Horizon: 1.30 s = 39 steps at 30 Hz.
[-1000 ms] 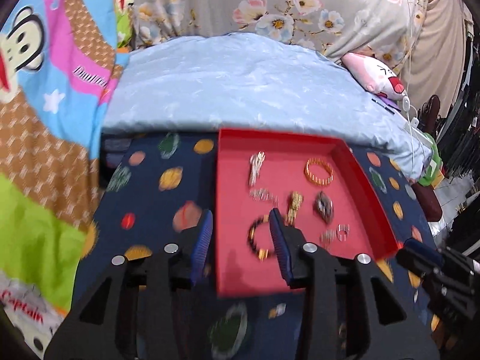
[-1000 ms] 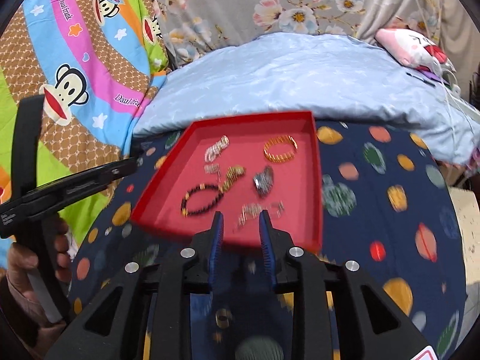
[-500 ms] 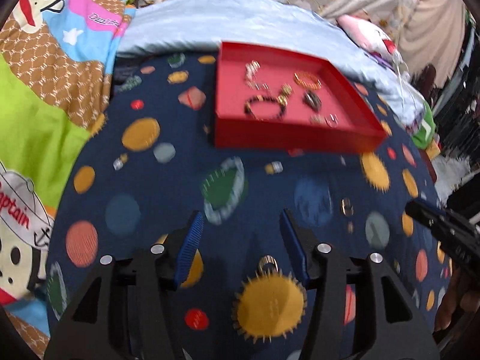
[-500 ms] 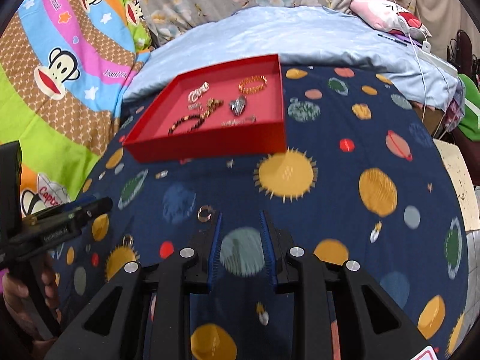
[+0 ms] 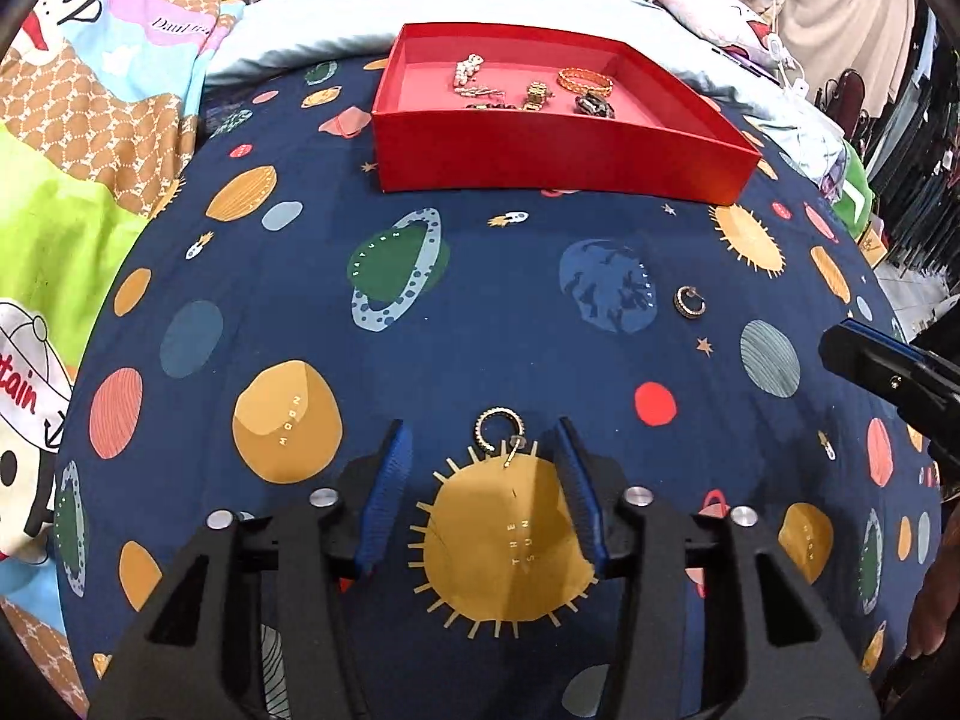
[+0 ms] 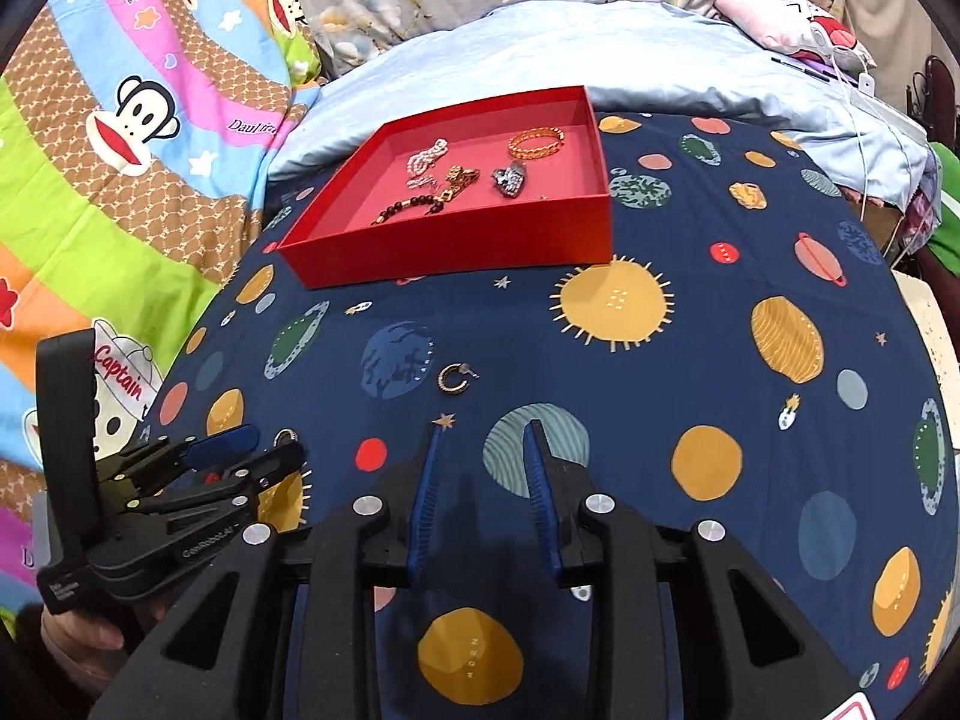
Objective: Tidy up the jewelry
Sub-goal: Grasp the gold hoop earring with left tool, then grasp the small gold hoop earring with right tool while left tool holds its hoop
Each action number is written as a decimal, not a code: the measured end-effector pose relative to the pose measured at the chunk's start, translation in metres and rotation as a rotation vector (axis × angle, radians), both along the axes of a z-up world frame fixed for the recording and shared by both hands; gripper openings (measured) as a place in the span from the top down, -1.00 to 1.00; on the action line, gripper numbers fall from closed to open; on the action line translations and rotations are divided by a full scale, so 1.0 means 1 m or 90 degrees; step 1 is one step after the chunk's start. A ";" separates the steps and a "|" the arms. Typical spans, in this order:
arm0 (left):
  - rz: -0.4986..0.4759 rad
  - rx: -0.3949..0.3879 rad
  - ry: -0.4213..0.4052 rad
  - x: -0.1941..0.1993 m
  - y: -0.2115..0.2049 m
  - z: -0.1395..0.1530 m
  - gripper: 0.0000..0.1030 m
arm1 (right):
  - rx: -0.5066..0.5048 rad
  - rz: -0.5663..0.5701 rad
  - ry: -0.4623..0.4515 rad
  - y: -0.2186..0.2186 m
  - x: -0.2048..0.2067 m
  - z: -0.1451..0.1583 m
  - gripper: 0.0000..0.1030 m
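A red tray (image 5: 540, 162) (image 6: 456, 240) sits at the far side of the navy planet-print cloth and holds several jewelry pieces, among them a gold bracelet (image 5: 585, 81) (image 6: 536, 141) and a dark beaded bracelet (image 6: 408, 207). A gold hoop earring (image 5: 499, 427) lies on the cloth just ahead of my open, empty left gripper (image 5: 483, 441); it also shows by that gripper's tips in the right wrist view (image 6: 285, 437). A second hoop earring (image 5: 689, 302) (image 6: 454, 377) lies ahead of my open, empty right gripper (image 6: 480, 435), a little to its left.
A light blue pillow (image 6: 540, 48) lies behind the tray. A colourful monkey-print blanket (image 6: 120, 120) covers the left side. A pink plush (image 6: 798, 24) and white cables (image 6: 864, 90) are at the far right.
Both grippers pulled back from the tray toward the near side of the cloth. The left gripper now has the gold hoop earring just ahead of its open fingers. The right gripper opened wider.
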State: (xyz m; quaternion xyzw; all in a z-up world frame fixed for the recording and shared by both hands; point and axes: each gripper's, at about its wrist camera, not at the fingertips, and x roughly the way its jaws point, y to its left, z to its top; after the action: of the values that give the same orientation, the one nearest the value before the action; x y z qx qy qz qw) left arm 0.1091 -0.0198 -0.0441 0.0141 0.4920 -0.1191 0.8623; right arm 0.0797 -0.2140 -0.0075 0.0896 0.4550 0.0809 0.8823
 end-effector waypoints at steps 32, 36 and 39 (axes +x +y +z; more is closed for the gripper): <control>-0.007 -0.025 0.005 0.001 0.002 0.000 0.54 | 0.001 0.016 0.015 0.008 0.007 -0.011 0.35; -0.015 -0.019 0.005 0.002 -0.001 0.000 0.57 | -0.001 0.020 0.020 0.008 0.014 -0.016 0.35; -0.026 -0.020 0.007 0.001 -0.005 0.000 0.68 | -0.005 0.027 0.023 0.012 0.023 -0.020 0.34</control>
State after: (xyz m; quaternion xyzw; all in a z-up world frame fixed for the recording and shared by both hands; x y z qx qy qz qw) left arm 0.1103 -0.0245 -0.0436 0.0103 0.4942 -0.1443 0.8572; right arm 0.1025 -0.2018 -0.0270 0.0779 0.4729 0.0965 0.8724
